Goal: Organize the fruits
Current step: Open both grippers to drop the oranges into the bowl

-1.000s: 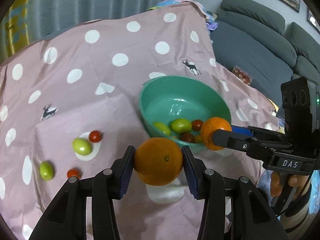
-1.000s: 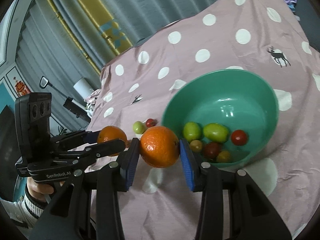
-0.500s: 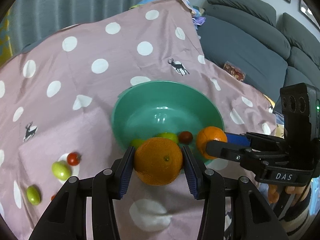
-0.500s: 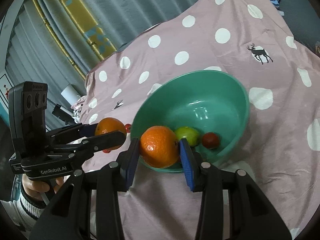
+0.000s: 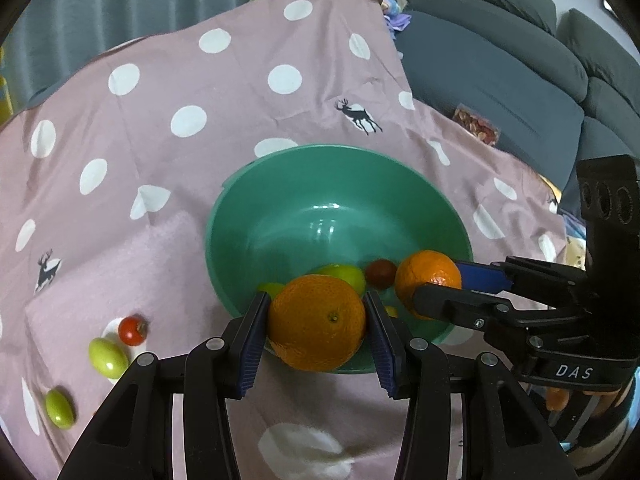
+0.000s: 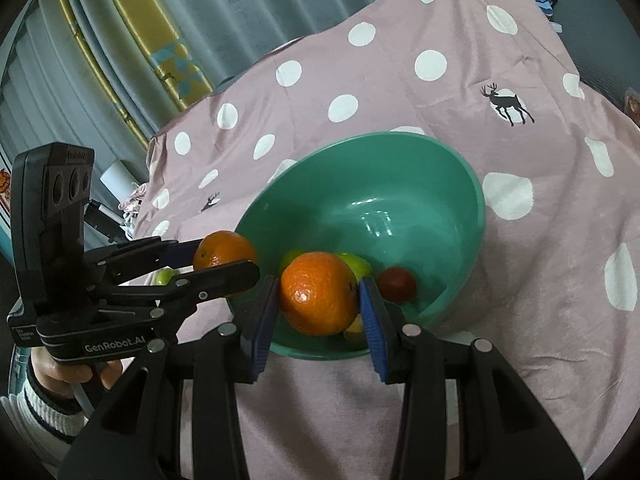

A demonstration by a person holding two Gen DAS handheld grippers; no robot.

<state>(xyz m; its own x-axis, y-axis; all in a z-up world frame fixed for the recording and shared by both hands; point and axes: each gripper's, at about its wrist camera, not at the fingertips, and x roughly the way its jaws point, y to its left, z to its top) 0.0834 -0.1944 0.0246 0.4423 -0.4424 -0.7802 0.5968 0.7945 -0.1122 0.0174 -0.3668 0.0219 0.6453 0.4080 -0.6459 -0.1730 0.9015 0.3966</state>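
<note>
My left gripper (image 5: 316,332) is shut on a large orange (image 5: 316,322) over the near rim of the green bowl (image 5: 280,200). My right gripper (image 6: 318,300) is shut on a smaller orange (image 6: 318,292), also over the bowl's (image 6: 460,184) near edge. Each wrist view shows the other gripper holding its orange at the bowl's side: the right one (image 5: 430,286), the left one (image 6: 224,250). Inside the bowl lie a green fruit (image 5: 346,274) and a red tomato (image 5: 381,272). On the cloth at the left lie a red tomato (image 5: 132,330) and two green fruits (image 5: 107,356) (image 5: 60,408).
A pink cloth (image 5: 160,120) with white dots and deer prints covers the surface. A dark grey sofa (image 5: 500,72) stands at the right, and curtains (image 6: 200,12) hang behind. A hand in a striped sleeve (image 6: 44,400) holds the left gripper.
Both grippers have moved toward the bowl and lower, each still holding its orange. The bowl now sits nearer and more centred in both views; the loose fruits slid to the lower left.
</note>
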